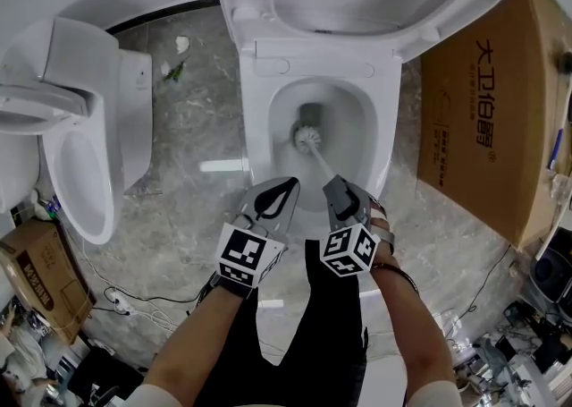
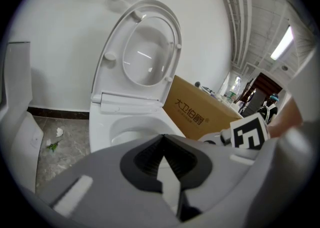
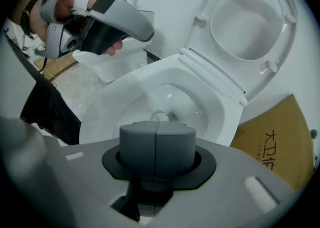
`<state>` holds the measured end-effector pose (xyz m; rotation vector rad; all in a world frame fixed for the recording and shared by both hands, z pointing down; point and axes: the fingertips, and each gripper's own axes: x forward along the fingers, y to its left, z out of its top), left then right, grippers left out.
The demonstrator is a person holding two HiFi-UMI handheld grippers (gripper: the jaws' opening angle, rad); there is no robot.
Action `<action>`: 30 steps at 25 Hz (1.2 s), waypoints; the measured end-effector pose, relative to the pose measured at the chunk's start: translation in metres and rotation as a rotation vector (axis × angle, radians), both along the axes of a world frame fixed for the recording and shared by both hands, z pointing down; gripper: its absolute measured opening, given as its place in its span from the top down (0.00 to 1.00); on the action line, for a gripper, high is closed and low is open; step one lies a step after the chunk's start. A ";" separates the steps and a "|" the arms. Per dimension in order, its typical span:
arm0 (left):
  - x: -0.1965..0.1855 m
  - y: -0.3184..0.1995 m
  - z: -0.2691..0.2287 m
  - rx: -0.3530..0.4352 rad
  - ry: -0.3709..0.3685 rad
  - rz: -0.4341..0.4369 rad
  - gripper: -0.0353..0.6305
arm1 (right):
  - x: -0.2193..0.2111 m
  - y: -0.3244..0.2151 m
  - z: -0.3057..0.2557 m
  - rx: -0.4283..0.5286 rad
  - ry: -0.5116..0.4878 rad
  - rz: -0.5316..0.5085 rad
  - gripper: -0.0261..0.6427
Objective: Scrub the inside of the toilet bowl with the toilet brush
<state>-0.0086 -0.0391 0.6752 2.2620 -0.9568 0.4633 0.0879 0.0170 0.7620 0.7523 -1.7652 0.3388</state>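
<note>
head view shows the brush (image 1: 309, 138) head down at the drain of the bowl (image 1: 354, 121), its handle pinched in the right tongs (image 1: 334, 185). the left tongs (image 1: 288, 187) hang just beside, pressed together on nothing. best to hold firm and sweep the walls up to the rim.

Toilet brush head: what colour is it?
The toilet brush head is white; head view shows it best.
</note>
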 end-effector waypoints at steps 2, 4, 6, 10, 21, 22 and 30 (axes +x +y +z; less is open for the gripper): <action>-0.002 0.000 0.002 -0.004 -0.003 -0.001 0.94 | -0.001 -0.011 -0.003 0.017 -0.036 0.035 0.72; -0.002 -0.001 0.004 -0.006 -0.006 -0.004 0.94 | -0.002 -0.023 -0.008 0.033 -0.060 0.050 0.72; 0.001 -0.003 0.004 -0.006 -0.005 -0.005 0.94 | -0.004 -0.033 -0.011 0.047 -0.071 0.051 0.72; 0.008 -0.005 0.004 -0.005 0.004 -0.004 0.94 | 0.000 -0.050 -0.013 0.075 -0.084 0.070 0.72; 0.019 -0.013 0.014 -0.018 0.004 -0.009 0.94 | 0.030 -0.047 0.006 0.036 0.025 0.183 0.72; 0.021 -0.014 0.014 -0.018 0.004 -0.008 0.94 | 0.029 -0.041 0.009 0.019 0.030 0.181 0.72; 0.023 -0.024 0.022 -0.017 0.000 -0.012 0.94 | 0.013 -0.021 0.034 -0.071 0.035 0.152 0.72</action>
